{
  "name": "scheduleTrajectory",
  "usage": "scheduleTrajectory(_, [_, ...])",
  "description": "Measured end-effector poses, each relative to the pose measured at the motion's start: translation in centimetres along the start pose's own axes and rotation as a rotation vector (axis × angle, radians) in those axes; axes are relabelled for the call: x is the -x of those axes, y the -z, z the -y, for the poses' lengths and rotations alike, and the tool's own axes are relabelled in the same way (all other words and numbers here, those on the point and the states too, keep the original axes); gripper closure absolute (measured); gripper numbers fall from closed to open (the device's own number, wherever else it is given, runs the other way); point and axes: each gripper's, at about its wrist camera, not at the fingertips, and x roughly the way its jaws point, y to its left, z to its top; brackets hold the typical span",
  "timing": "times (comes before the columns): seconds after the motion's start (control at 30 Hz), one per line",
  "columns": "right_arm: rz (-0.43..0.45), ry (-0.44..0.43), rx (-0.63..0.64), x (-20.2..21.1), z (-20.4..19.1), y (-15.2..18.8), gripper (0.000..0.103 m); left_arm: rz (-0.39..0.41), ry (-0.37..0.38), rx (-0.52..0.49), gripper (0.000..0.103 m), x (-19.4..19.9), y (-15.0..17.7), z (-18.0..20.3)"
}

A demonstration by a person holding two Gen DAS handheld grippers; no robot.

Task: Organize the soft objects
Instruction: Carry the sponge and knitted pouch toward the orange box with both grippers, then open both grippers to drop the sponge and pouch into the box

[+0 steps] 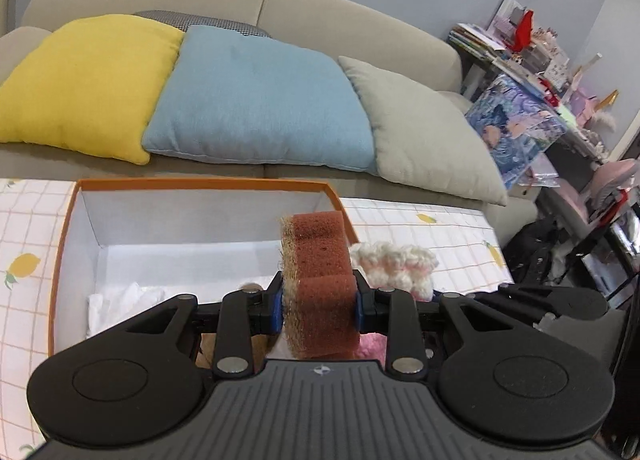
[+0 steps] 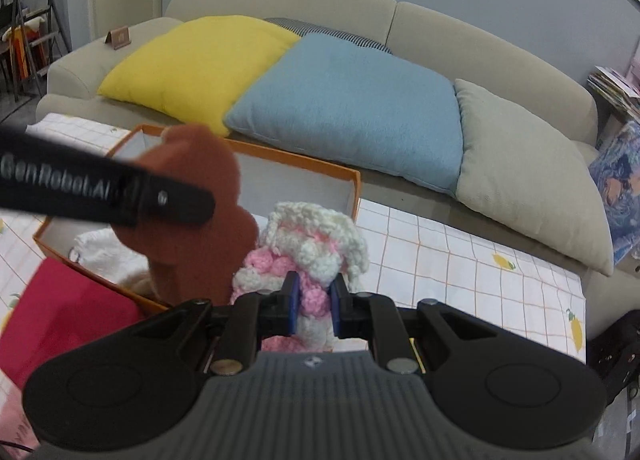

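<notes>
My left gripper (image 1: 319, 306) is clamped on a brown sponge (image 1: 320, 280), its blue pads pressing the sponge's two sides. The sponge stands upright between the fingers, a coarse tan scrubbing layer on its left face, and I hold it above the right end of the box (image 1: 200, 184). In the right wrist view the same sponge (image 2: 192, 211) appears side-on with a lobed outline, and a black finger of the left gripper (image 2: 168, 199) crosses in front of it.

My right gripper (image 2: 314, 306) is closed on a pink and cream crocheted toy (image 2: 316, 252), pinching a pink part of it between the blue pads. From the left wrist view the toy (image 1: 394, 264) sits just to the right of the sponge, beside the box's right wall.

The box is orange outside and white inside, open at the top. It rests on a white cloth with an orange grid and lemon print (image 1: 440, 227). White crumpled material (image 1: 124, 300) lies in the box's near left corner; I cannot tell what it is. A red flat item (image 2: 68, 308) lies just outside the box's near wall.

Behind the box stands a beige sofa (image 1: 344, 15) carrying a yellow cushion (image 1: 88, 79), a blue cushion (image 1: 260, 99) and a grey cushion (image 1: 428, 131) in a row, each overlapping the next.
</notes>
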Motion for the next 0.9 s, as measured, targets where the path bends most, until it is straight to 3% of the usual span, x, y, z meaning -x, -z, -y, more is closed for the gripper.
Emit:
scheduleTrajectory(0.07, [-0.007, -0.009, -0.011, -0.5, 0.3, -0.2, 0.089, -0.004, -0.049, -0.032, 0.069, -0.7, -0.1, 0.0])
scheduleTrajectory(0.33, [-0.044, -0.034, 0.015, -2.5, -0.1, -1.0, 0.089, -0.083, -0.025, -0.009, 0.069, -4.1, 1.0, -0.8])
scheduleTrajectory(0.67, [-0.131, -0.077, 0.042, -5.7, -0.3, -1.0, 0.089, -0.236, -0.109, -0.004, 0.068, -7.5, 2.3, -3.5])
scheduleTrajectory(0.9, [-0.197, -0.098, 0.022, -8.3, -0.3, 0.1, 0.088, -0.245, -0.068, 0.065, 0.067, -6.9, 2.4, -4.9])
